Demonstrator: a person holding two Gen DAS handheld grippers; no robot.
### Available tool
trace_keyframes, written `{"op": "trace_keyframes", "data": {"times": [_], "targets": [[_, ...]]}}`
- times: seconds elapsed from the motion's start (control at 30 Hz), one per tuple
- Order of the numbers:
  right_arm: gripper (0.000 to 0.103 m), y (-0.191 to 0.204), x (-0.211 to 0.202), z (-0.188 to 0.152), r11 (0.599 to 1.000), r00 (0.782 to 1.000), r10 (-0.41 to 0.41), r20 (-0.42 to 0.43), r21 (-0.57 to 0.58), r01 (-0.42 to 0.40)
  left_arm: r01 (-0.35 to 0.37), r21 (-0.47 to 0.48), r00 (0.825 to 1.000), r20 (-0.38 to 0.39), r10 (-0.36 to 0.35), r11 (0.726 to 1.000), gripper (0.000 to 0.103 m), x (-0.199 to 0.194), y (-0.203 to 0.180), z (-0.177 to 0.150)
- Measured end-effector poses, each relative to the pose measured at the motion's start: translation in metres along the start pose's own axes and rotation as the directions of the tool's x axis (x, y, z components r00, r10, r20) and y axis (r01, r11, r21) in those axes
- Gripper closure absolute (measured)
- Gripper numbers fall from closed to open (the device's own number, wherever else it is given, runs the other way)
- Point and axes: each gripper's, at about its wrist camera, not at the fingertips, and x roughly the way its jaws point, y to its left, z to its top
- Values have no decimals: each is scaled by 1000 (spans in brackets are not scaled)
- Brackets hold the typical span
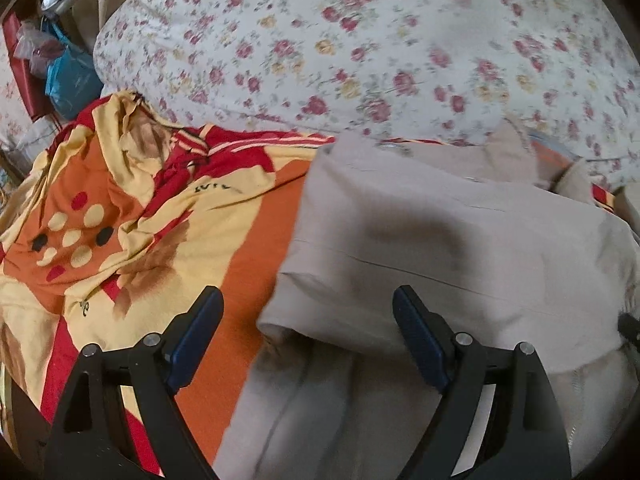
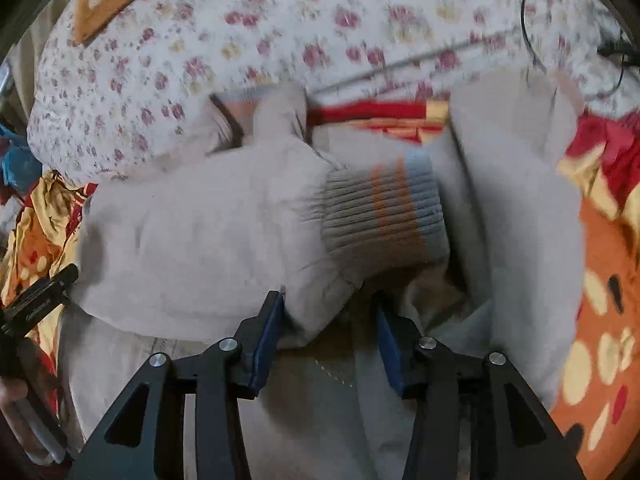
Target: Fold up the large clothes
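Jacket (image 1: pixel 460 240), beige, padded: lay on bed sheet (image 1: pixel 256 240) of orange, red and yellow print, partly folded, one panel doubled over the body. Sleeve (image 2: pixel 192 240) laid across the front, ending in ribbed cuff (image 2: pixel 384 216) striped grey, orange and blue; probably brought inward to narrow the garment before a further fold.

Left tool (image 1: pixel 308 328): spread wide, nothing between the pads, poised over the jacket's folded left edge where cloth met sheet. Likely placed to take or press that edge.

Right tool (image 2: pixel 330 320): about half open, sleeve fabric bulging between the pads; left pad touching cloth, right pad apparently clear. Firm grip not evident, so read as released or barely closing.

Duvet (image 1: pixel 360 60), white with red and yellow flowers: heaped beyond the jacket, close against its far edge.

Bags (image 1: pixel 68 76), blue and red: off the bed at far left, well apart.

Motion blur throughout; fine detail uncertain.
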Motion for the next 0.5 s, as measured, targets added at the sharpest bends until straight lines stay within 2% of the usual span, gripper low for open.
{"op": "trace_keyframes", "data": {"times": [0.1, 0.17, 0.2, 0.23, 0.33, 0.43, 0.5], "targets": [[56, -6, -19, -1, 998, 998, 50, 29, 31, -51, 33, 5, 999, 1, -33, 999, 16, -7, -7, -2], [50, -14, -40, -3, 995, 994, 89, 59, 46, -91, 73, -2, 997, -1, -73, 997, 16, -11, -11, -3], [43, -20, -51, -4, 994, 992, 92, 82, 48, -96, 105, -10, 994, 10, -105, 994, 16, -15, -13, -4], [39, -26, -59, -6, 995, 991, 85, 105, 49, -91, 138, -18, 990, 24, -138, 990, 16, -18, -15, -5], [38, -57, -77, -7, 997, 988, 20, 155, 71, -31, 224, -14, 974, 38, -223, 975, 16, -18, -23, -7], [37, -95, -79, 1, 990, 984, -62, 170, 138, 39, 221, 14, 975, -7, -220, 975, 16, 0, -37, -10], [37, -122, -75, 10, 976, 985, -40, 167, 216, 3, 212, 27, 977, -34, -211, 977, 16, 11, -43, -15]]}}
